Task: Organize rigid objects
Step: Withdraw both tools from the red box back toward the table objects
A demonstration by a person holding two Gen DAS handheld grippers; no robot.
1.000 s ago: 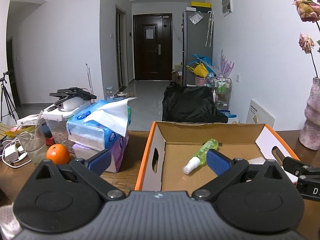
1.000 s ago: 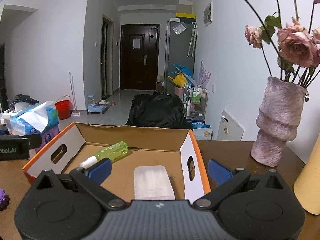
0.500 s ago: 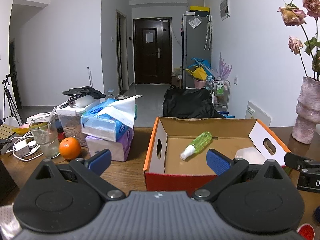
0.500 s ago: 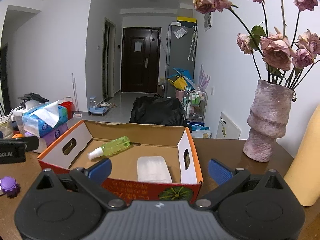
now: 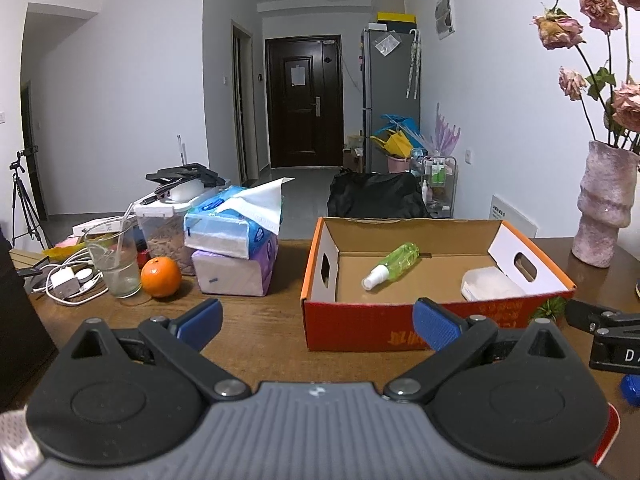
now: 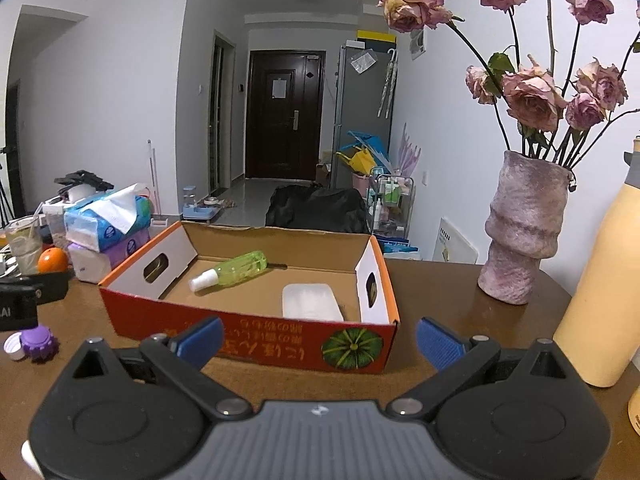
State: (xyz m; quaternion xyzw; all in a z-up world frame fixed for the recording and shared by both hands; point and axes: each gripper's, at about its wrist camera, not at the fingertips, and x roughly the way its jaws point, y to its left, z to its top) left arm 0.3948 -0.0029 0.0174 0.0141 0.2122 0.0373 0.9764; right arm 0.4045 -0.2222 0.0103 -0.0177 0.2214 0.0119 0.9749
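Observation:
An open red-orange cardboard box (image 5: 400, 330) (image 6: 256, 338) stands on the wooden table. Inside lie a green spray bottle (image 5: 392, 264) (image 6: 230, 271) and a white plastic case (image 5: 490, 285) (image 6: 311, 302). My left gripper (image 5: 316, 322) is open and empty, just before the box's front left. My right gripper (image 6: 318, 338) is open and empty, before the box's front right. A purple knobbly cap (image 6: 37, 342) and a small white cap (image 6: 14, 346) lie on the table left of the right gripper.
Stacked tissue packs (image 5: 234, 246), an orange (image 5: 161, 277), a glass with a straw (image 5: 112, 262) and chargers (image 5: 66, 280) crowd the left. A pink vase with dried roses (image 6: 524, 228) and a yellow bottle (image 6: 600, 280) stand at the right.
Both grippers have pulled back from over the box toward me; the box's front wall now shows in both views. Both stay open.

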